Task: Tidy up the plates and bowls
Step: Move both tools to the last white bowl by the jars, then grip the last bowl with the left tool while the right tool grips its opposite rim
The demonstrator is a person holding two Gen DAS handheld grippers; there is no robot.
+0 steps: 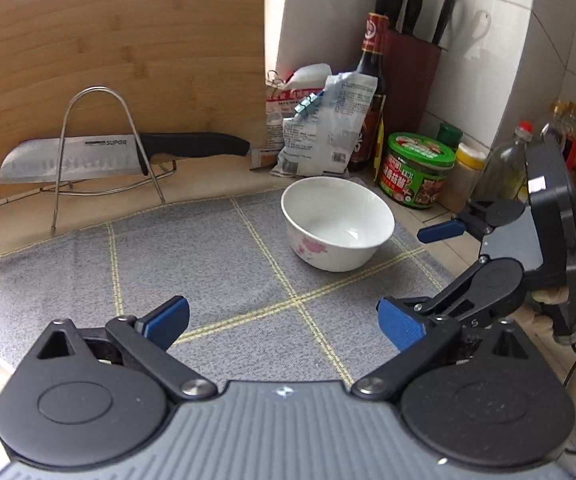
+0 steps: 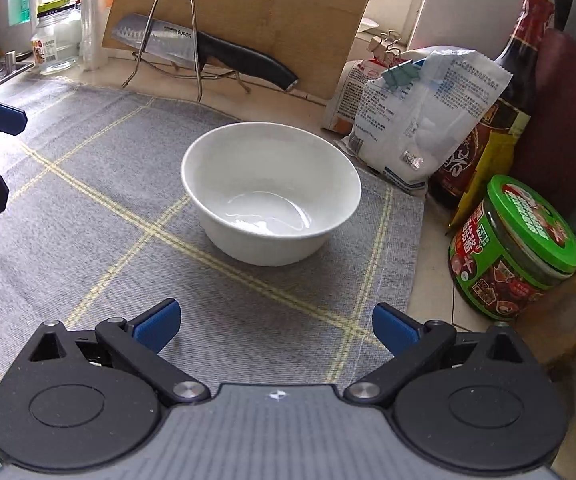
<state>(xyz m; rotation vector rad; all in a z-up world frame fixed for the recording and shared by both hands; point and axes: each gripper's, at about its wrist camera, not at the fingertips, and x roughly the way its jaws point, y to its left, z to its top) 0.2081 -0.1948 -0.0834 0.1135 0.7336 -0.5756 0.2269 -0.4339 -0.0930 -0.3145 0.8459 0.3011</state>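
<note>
Right wrist view shows the white bowl (image 2: 270,192) standing upright on the grey checked cloth (image 2: 87,208), near the salt bag (image 2: 420,120), while the right gripper (image 2: 275,326) and the left gripper (image 1: 283,322) both hold their blue fingers wide apart, gripping nothing.

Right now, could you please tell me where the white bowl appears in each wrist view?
Left wrist: white bowl right of centre, on the grey cloth.
Right wrist: white bowl near centre, same cloth.
Shared landmark: the green-lidded jar to the bowl's right.
</note>
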